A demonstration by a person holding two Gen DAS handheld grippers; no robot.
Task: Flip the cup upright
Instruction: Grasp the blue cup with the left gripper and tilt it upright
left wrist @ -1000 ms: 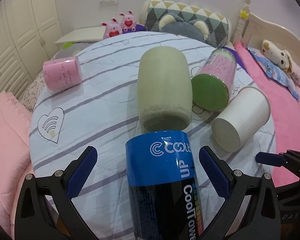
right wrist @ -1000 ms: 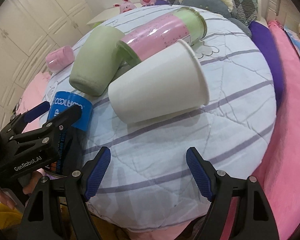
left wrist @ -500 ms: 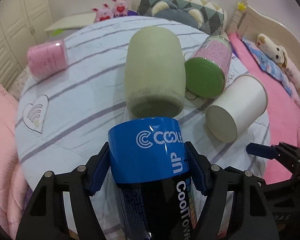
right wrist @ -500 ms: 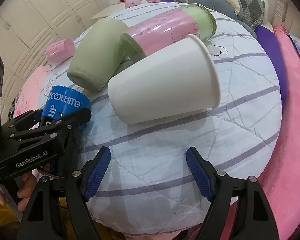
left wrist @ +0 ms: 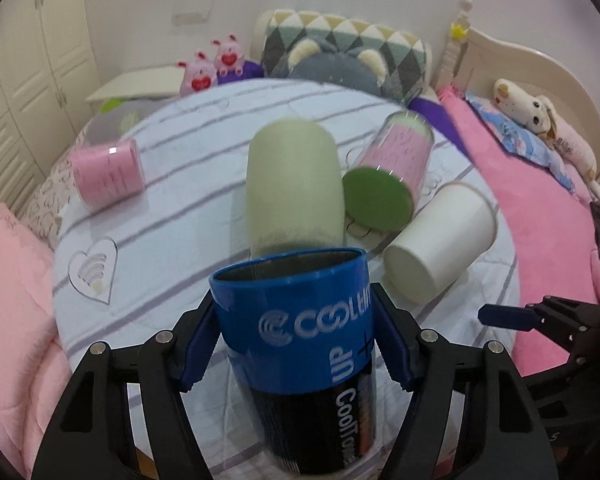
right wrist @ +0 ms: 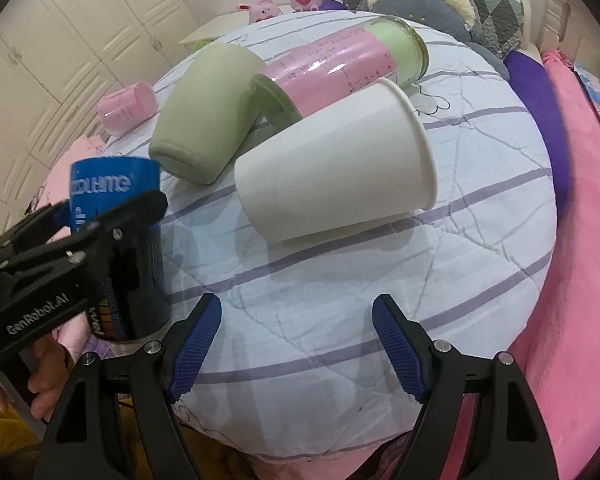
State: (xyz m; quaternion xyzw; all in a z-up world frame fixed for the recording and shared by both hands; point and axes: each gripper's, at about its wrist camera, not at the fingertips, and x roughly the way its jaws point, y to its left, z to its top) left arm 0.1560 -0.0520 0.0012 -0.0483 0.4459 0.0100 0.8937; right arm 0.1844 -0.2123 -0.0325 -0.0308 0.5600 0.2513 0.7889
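Blue cup (left wrist: 300, 332) pinched by left tongs (left wrist: 296, 344); right tongs (right wrist: 296, 344) spread; four others lying.

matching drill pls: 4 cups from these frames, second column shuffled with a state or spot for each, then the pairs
Things:
1. blue cup
2. white paper cup
3. sage-green cup
4. small pink cup

States:
A. lies on its side, apart from the others, far left
B. lies on its side, nearest the open right tongs
C. gripped in the left tongs, mouth up
D. lies on its side, just beyond the blue cup

Pairs: 1-C, 2-B, 3-D, 4-A
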